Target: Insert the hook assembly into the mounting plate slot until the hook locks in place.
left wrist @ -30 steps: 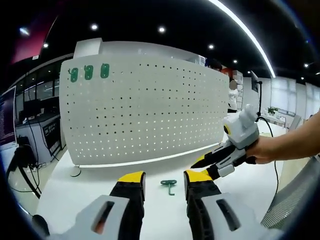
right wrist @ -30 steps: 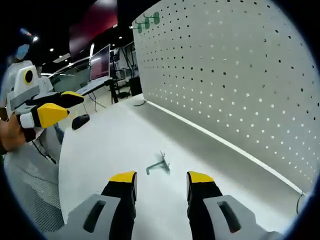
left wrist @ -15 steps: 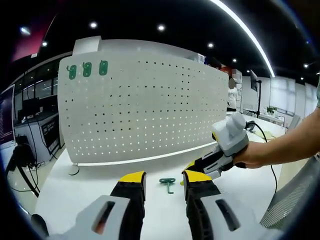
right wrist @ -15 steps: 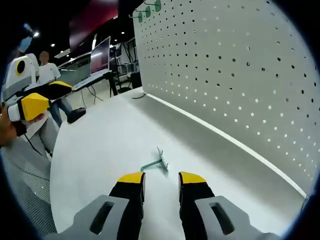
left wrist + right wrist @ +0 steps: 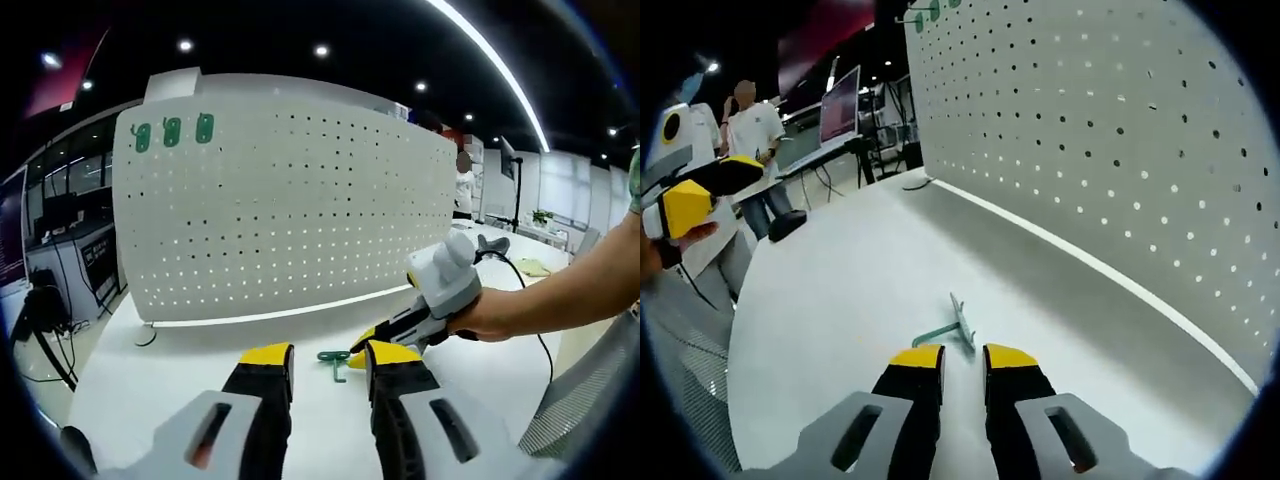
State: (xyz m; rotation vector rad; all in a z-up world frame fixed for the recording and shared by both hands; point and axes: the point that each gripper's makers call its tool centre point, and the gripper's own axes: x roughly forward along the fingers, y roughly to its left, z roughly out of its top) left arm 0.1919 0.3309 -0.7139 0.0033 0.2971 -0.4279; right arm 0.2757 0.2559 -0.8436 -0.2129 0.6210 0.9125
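A small green hook lies flat on the white table, near the foot of the upright white pegboard. In the right gripper view the hook shows a thin shank and a short plate across one end — its long axis runs from near-left to far-right, the plate end lying toward the pegboard.

The right gripper sits low over the table just short of the hook, its yellow-tipped jaws drawn close with only a narrow gap, and nothing held between them. In the left gripper view the right gripper reaches in from the right in a person's hand, its tips beside the hook; whether they touch it is hard to tell.

The left gripper hovers nearer, jaws apart and empty. Three more green hooks hang at the pegboard's far upper left corner.
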